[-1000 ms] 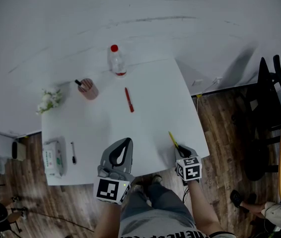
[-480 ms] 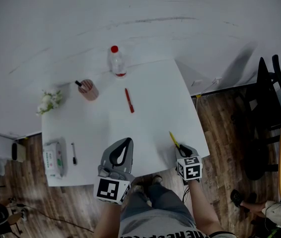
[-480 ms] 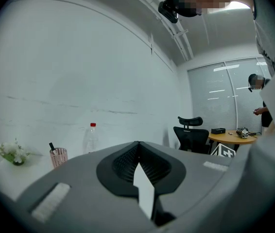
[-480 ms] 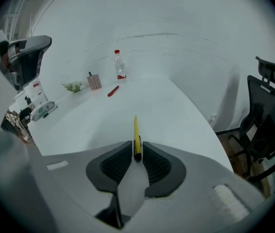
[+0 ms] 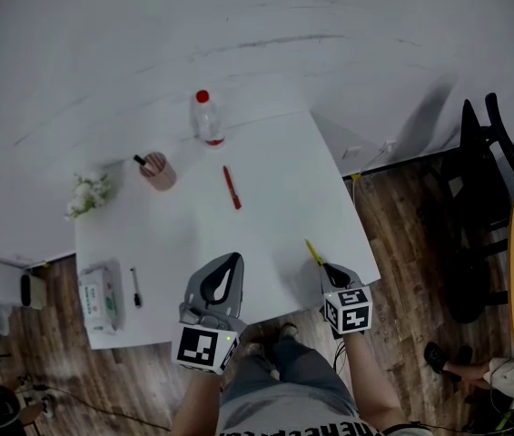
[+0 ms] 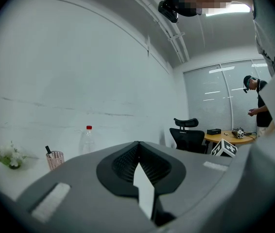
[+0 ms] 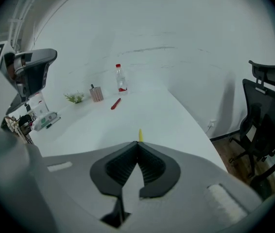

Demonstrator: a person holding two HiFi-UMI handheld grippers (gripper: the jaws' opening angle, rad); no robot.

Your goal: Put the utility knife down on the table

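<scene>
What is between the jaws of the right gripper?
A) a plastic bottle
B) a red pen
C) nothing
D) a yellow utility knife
D: in the right gripper view, the jaws of the right gripper are closed on the yellow utility knife, whose tip sticks out in front of them.

An office: swivel chair (image 7: 264,110) (black) and white table (image 5: 275,198).

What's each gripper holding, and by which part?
Right gripper grips the slim yellow utility knife by its near end, tip protruding forward. Left gripper is shut, empty.
</scene>
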